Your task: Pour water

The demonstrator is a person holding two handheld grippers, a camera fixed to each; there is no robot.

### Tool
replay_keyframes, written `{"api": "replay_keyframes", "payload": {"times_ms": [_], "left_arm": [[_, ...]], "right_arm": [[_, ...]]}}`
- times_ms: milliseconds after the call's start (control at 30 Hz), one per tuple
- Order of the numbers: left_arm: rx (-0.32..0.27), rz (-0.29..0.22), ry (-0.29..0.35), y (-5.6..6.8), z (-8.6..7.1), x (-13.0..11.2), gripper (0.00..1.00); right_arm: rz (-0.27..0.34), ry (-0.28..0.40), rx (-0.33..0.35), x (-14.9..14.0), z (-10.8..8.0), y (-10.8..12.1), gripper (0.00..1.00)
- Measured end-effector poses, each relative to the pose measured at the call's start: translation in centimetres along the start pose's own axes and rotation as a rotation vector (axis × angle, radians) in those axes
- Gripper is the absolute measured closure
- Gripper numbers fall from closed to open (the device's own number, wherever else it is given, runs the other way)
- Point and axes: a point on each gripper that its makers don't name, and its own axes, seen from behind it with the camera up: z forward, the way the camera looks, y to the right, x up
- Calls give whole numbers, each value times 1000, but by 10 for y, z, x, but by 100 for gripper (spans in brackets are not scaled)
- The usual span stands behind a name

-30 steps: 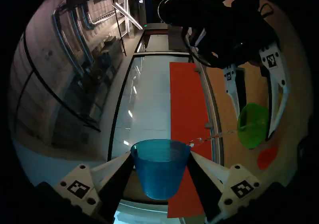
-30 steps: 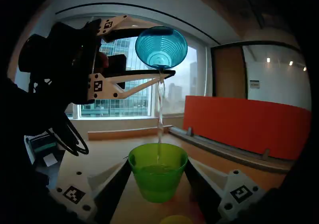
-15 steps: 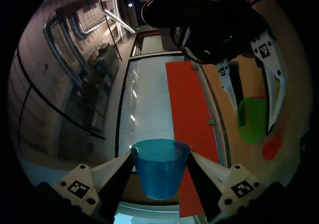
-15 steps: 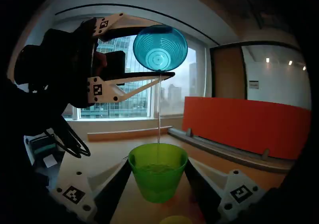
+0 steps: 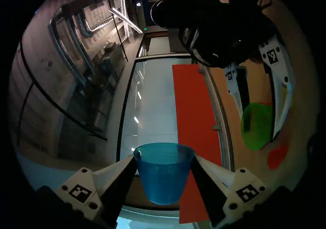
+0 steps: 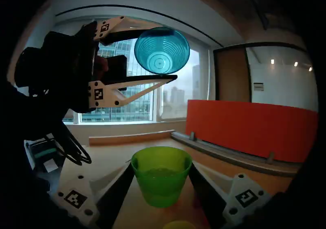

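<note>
My left gripper [image 5: 164,172] is shut on a blue plastic cup [image 5: 163,172], which lies tipped on its side. In the right gripper view that blue cup [image 6: 161,50] hangs high, its mouth facing the camera, held by the left gripper [image 6: 134,51]. No water runs from it. My right gripper [image 6: 161,176] is shut on a green cup [image 6: 161,175] that stands upright with water inside, directly below the blue cup. The left gripper view shows the green cup [image 5: 256,125] and the right gripper [image 5: 261,106] farther off at the right.
A wooden table [image 6: 118,159] lies under the green cup. An orange partition [image 6: 252,127] runs along the right behind a metal rail [image 6: 228,153]. A red disc [image 5: 278,156] lies on the table near the green cup. Large windows [image 6: 122,102] stand behind.
The stream of water from the blue cup into the green cup thinned and then stopped. The blue cup has tilted slightly back; the green cup has held its place.
</note>
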Motion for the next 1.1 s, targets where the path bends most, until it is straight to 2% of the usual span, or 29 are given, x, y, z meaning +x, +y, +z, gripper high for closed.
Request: {"api": "replay_keyframes", "payload": {"times_ms": [167,567,800,1100], "left_arm": [[-10,-145,-4,5,4,-6,13],[-58,-590,-8,26,11,-19,13],[-71,-848,8,28,8,-20,13],[-79,-1096,23,31,9,-27,13]], "right_arm": [[1,5,-5,1,0,1,10],[1,18,-17,7,-3,3,10],[2,22,-27,7,-7,5,10],[1,25,-37,11,-12,7,10]]}}
